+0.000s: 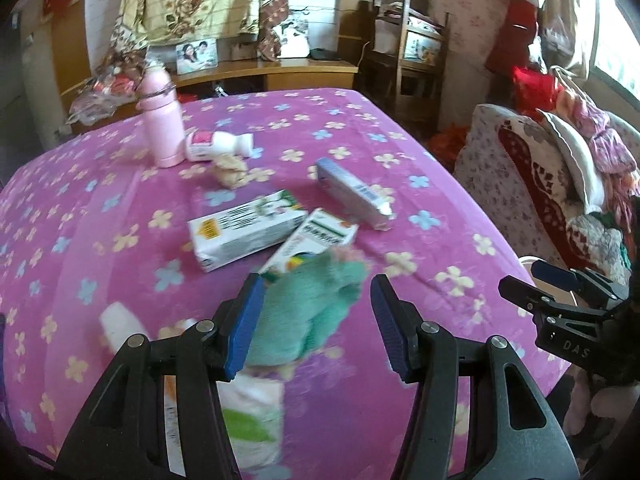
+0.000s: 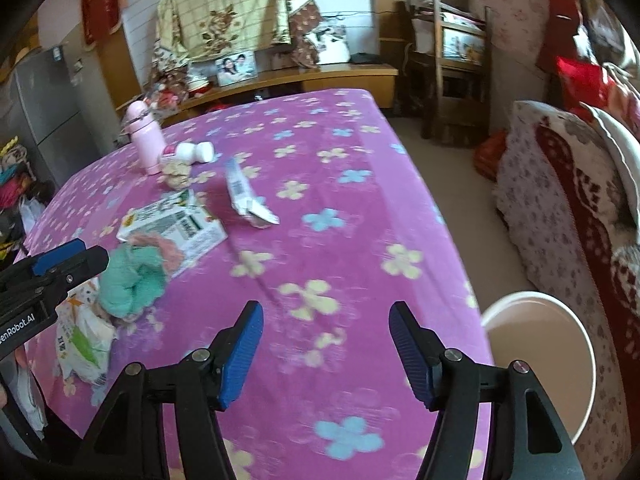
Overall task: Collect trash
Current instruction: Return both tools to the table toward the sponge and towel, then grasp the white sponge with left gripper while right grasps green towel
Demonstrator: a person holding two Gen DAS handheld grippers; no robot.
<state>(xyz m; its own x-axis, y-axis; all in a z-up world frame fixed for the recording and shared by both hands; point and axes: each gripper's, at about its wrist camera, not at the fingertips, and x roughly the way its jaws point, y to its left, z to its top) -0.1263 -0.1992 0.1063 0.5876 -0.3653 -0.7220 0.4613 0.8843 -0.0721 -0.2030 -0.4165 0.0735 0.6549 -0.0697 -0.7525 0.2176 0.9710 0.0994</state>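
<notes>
Only rt view shows bucket (image 2: 538, 364); left gripper (image 1: 316, 320) wide round teal cloth (image 1: 308, 308), right gripper (image 2: 326, 340) wide, empty.

Surface: a table under a magenta flowered cloth (image 2: 320, 184). Landmark: the upright pink bottle (image 1: 160, 128) at the far left. Touching its right side, a white bottle (image 1: 218, 145) on its side. Just in front of that, a small beige crumpled lump (image 1: 230, 170). Right of the pink bottle and nearer, a long grey-blue carton (image 1: 352, 194) lies flat. Nearer than the pink bottle, two white-and-green cartons (image 1: 244, 228) touch each other. Nearer again, a teal fuzzy bundle (image 1: 308, 308) overlaps one carton. Nearest, a white-and-green packet (image 2: 86, 344) sits at the left edge.
</notes>
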